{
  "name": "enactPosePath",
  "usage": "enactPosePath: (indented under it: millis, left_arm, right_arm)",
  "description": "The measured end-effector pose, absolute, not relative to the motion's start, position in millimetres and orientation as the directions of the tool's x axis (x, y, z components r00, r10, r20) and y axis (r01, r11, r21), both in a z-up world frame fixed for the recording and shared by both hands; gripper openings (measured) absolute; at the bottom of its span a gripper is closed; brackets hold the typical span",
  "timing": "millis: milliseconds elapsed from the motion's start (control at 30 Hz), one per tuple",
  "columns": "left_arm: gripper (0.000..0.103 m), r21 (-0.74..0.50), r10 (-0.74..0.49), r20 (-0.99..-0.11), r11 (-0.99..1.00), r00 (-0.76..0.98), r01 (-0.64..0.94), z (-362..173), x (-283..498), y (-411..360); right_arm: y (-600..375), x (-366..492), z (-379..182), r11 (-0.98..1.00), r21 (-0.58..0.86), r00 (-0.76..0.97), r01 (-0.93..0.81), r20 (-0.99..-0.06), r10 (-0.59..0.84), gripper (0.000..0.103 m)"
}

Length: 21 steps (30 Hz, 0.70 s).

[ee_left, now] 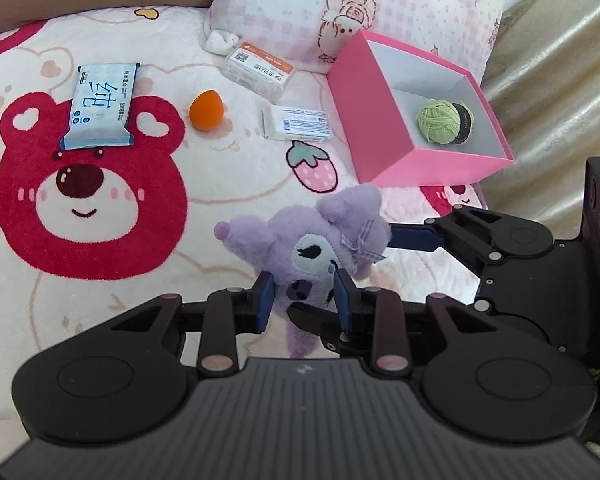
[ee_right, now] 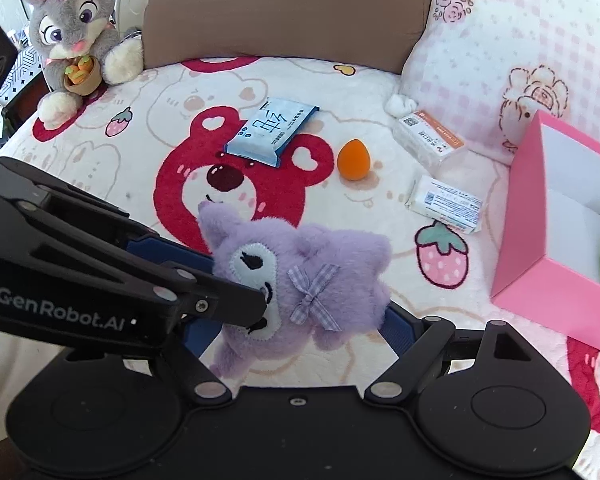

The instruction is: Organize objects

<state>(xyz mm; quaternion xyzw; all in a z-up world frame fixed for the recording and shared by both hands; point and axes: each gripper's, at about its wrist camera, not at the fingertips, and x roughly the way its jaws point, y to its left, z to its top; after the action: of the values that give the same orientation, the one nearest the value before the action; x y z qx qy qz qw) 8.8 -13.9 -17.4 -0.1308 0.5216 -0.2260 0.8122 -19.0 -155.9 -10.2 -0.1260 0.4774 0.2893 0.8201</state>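
Left wrist view has my left gripper (ee_left: 304,300) clamped on the purple plush (ee_left: 320,244), which I hold lifted above the bear blanket (ee_left: 100,240). My right gripper (ee_right: 300,300) brackets the plush too, jaws spread wide either side; I cannot tell whether its pads press. From the left fingers, the pink box (ee_left: 380,140) lies at about one o'clock, open side up, green yarn (ee_left: 440,120) already inside. I judge the carry goes that way.

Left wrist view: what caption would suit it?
Both grippers lift a purple plush beside a pink box.
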Motion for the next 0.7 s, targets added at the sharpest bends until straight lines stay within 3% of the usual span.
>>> enactPosePath:
  millis: [700]
  left_arm:
    - [0.032,-0.419,-0.518,-0.782,0.848,0.346,0.324,29.3,16.4,-66.5]
  right_arm:
    - [-201.9,-10.2,27.9,0.828,0.061,0.393,-0.558,-0.859,0.328,0.087]
